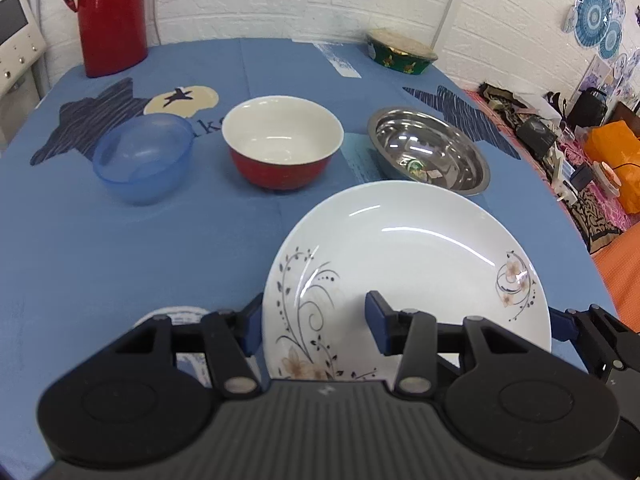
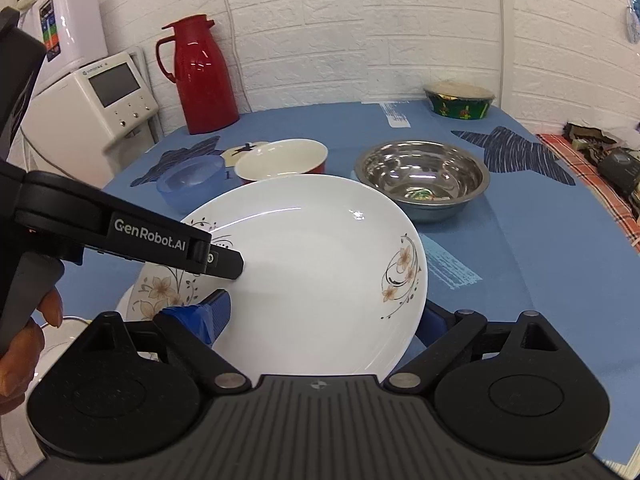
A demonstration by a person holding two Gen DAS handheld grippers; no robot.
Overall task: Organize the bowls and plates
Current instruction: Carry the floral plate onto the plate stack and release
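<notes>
Left wrist view shows the floral plate [image 1: 412, 276] lifted and tilted above the blue desk [image 1: 120, 248], with the left hand-held gripper [image 1: 314, 326] clenched on its near rim at about 7 o'clock: one blue finger sits outside the edge, the other on the white face. From the right wrist view the right hand-held gripper [image 2: 320, 316] straddles the plate's near-right rim, one finger above and one below, but whether it actually pinches is something I cannot tell. Beyond the plate, from 10 to 2 o'clock, stand the blue plastic bowl [image 1: 142, 158], the red bowl [image 1: 282, 142] and the steel bowl [image 1: 430, 148]. Glazed porcelain held only at the rim could slip or swing down, and its far edge hangs near the steel bowl, so a careless move risks a knock. Something white beneath the plate at 8 o'clock is mostly hidden, perhaps another dish. The lower fingers are covered by the plate.
</notes>
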